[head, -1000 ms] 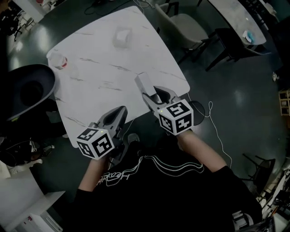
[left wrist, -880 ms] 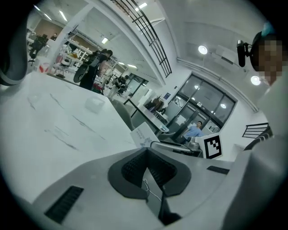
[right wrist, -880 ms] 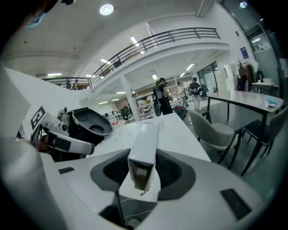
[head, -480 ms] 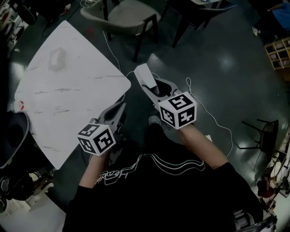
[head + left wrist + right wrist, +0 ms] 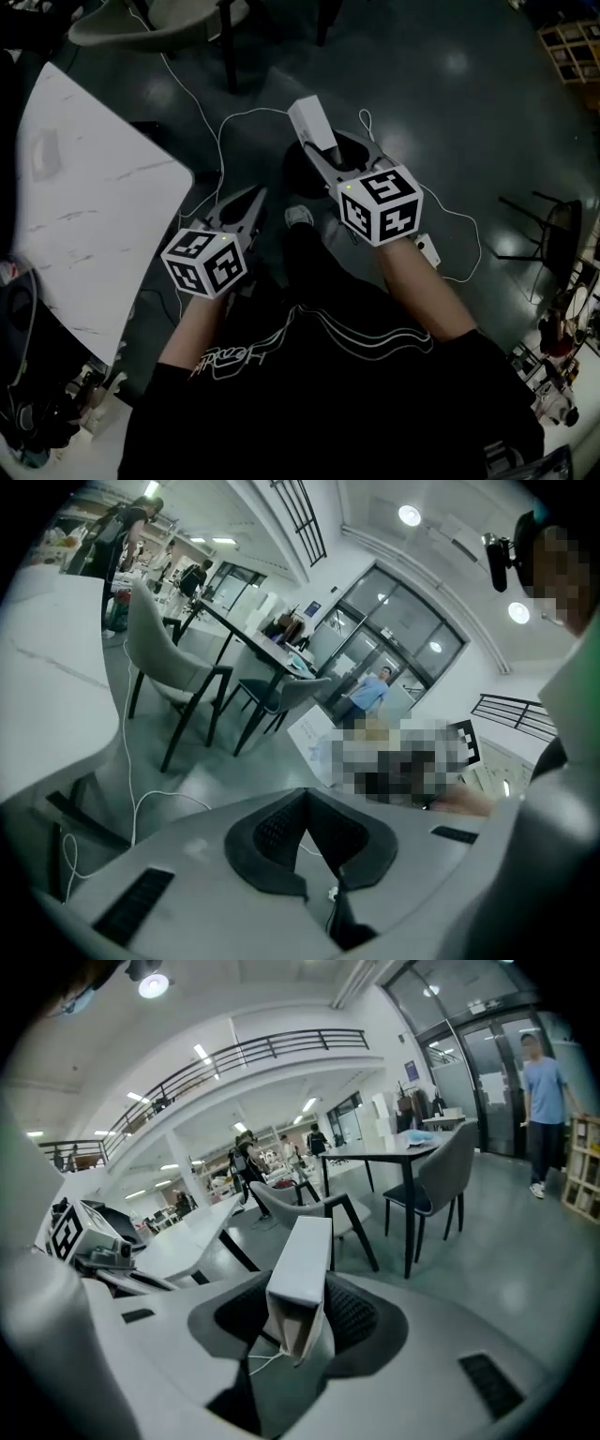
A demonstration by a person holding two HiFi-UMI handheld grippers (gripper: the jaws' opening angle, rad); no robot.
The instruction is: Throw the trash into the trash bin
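Clamped between right gripper (image 5: pixel 330 161) fingers: white carton (image 5: pixel 312 122), long axis jutting forward past the tips, over the floor (image 5: pixel 469 112) beyond the counter (image 5: pixel 84 216) corner. Closed and empty: left gripper (image 5: pixel 251 197) fingers. No bin clearly visible.

The left forearm (image 5: pixel 192 323) and the right forearm (image 5: pixel 424 292) reach forward from the torso, each hand hidden behind its gripper's marker cube. The left gripper (image 5: pixel 249 199) sits nearer the body and points forward and somewhat down, its jaws pressed together with nothing between them; the dark pads (image 5: pixel 272 832) meet at the tip. The right gripper (image 5: pixel 335 150) is held further out, tilted downward too, its jaws partly apart and clamped on a white box (image 5: pixel 312 122) that sticks out past them.
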